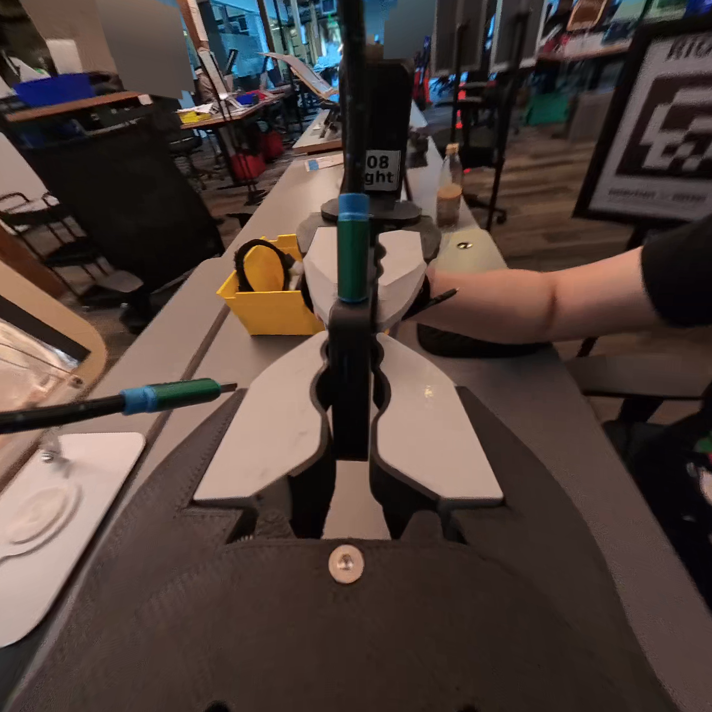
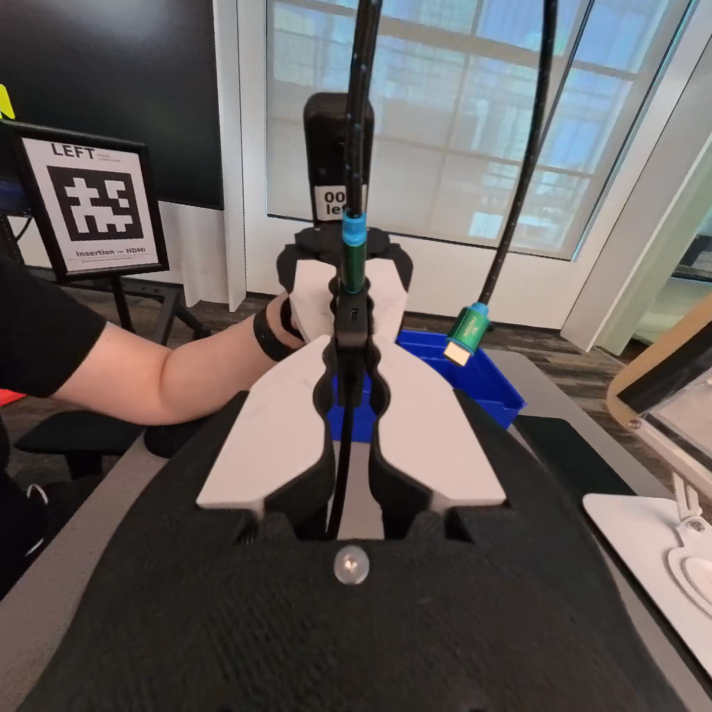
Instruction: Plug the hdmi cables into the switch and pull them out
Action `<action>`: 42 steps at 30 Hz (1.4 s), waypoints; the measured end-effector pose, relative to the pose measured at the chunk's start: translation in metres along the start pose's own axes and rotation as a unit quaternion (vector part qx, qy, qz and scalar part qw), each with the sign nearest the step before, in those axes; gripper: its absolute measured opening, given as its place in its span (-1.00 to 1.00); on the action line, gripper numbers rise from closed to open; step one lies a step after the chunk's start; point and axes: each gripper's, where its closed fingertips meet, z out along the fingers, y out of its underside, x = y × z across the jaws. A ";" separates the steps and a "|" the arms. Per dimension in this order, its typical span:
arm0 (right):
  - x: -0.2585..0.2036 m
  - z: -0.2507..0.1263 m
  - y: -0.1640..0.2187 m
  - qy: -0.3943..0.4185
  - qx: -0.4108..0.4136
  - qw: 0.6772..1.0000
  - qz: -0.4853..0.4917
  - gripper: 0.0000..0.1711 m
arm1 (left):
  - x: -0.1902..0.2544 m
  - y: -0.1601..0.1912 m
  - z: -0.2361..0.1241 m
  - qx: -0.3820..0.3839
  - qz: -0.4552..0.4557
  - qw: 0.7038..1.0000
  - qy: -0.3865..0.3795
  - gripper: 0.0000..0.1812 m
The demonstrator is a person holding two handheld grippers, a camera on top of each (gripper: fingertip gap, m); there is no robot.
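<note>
Two narrow finger pairs are closed on one black switch [image 1: 348, 416]: the left gripper [image 1: 348, 385] and the right gripper [image 2: 352, 370] are clamped on it from opposite sides. Of two green HDMI plugs, one seated plug [image 1: 352, 262] is lodged in the switch at 12 o'clock, and one loose plug [image 1: 181, 391] is seen hanging at 9 o'clock in the left wrist view. The task is judged half plugged; next, one gripper would have to be freed and the loose plug squared to an open port.

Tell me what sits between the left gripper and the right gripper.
The black switch, with a green plug standing in its top. The left gripper and the right gripper both clamp it, as both wrist views show.
</note>
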 end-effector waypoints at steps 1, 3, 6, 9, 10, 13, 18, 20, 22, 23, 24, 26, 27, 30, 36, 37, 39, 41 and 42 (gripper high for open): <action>0.003 -0.003 0.001 0.007 -0.001 1.000 -0.010 -0.80 | -0.002 0.001 0.001 -0.011 0.021 1.000 -0.017 -0.86; 0.024 -0.012 0.000 0.065 -0.005 0.997 -0.040 -0.78 | -0.018 0.007 0.000 -0.052 0.078 0.991 -0.095 -0.86; 0.050 -0.042 -0.021 0.176 0.021 0.980 -0.092 -0.66 | -0.049 0.006 -0.016 -0.092 0.186 0.948 -0.241 -0.86; 0.043 -0.053 -0.046 0.198 0.095 0.972 -0.086 -0.59 | -0.062 -0.008 -0.028 -0.088 0.293 0.889 -0.341 -0.86; 0.038 -0.046 -0.046 0.186 0.090 0.976 -0.066 -0.57 | -0.064 -0.010 -0.030 -0.100 0.324 0.867 -0.366 -0.86; 0.026 -0.013 -0.027 0.157 0.015 0.987 -0.015 -0.40 | -0.064 -0.010 -0.024 -0.128 0.388 0.824 -0.392 -0.86; 0.026 0.002 -0.013 0.212 -0.010 0.977 -0.021 -0.52 | -0.063 -0.001 -0.012 -0.164 0.431 0.796 -0.392 -0.86; 0.024 0.003 -0.012 0.205 0.001 0.979 -0.001 -0.66 | -0.064 0.002 -0.009 -0.176 0.444 0.787 -0.392 -0.86; 0.027 0.002 -0.009 0.202 -0.003 0.979 0.022 -0.73 | -0.064 0.005 -0.007 -0.182 0.453 0.780 -0.392 -0.86; 0.027 0.002 -0.006 0.197 -0.011 0.980 0.033 -0.74 | -0.065 0.006 -0.006 -0.186 0.457 0.776 -0.393 -0.86; 0.028 0.002 -0.004 0.192 -0.013 0.980 0.043 -0.75 | -0.066 0.006 -0.006 -0.189 0.463 0.770 -0.396 -0.86; 0.028 0.001 0.001 0.187 -0.034 0.981 0.048 -0.74 | -0.068 0.009 -0.005 -0.197 0.467 0.766 -0.396 -0.86; 0.028 0.000 0.001 0.186 -0.037 0.981 0.044 -0.75 | -0.068 0.009 -0.004 -0.197 0.468 0.765 -0.396 -0.86; 0.031 -0.002 0.002 0.184 -0.014 0.981 0.064 -0.75 | -0.070 0.010 -0.003 -0.200 0.472 0.761 -0.398 -0.85; 0.035 -0.001 0.006 0.230 -0.003 0.972 0.047 -0.75 | -0.076 0.014 -0.003 -0.204 0.470 0.759 -0.403 -0.84; 0.034 -0.001 0.005 0.237 -0.002 0.971 0.045 -0.75 | -0.076 0.012 -0.003 -0.203 0.472 0.756 -0.405 -0.84; 0.030 0.001 0.001 0.223 -0.004 0.974 0.046 -0.75 | -0.072 0.009 -0.005 -0.197 0.480 0.755 -0.401 -0.84; 0.026 0.001 -0.001 0.184 0.000 0.980 0.071 -0.75 | -0.068 0.005 -0.006 -0.189 0.483 0.759 -0.394 -0.85; 0.024 0.000 -0.002 0.165 -0.002 0.983 0.077 -0.75 | -0.065 0.004 -0.005 -0.186 0.484 0.762 -0.389 -0.84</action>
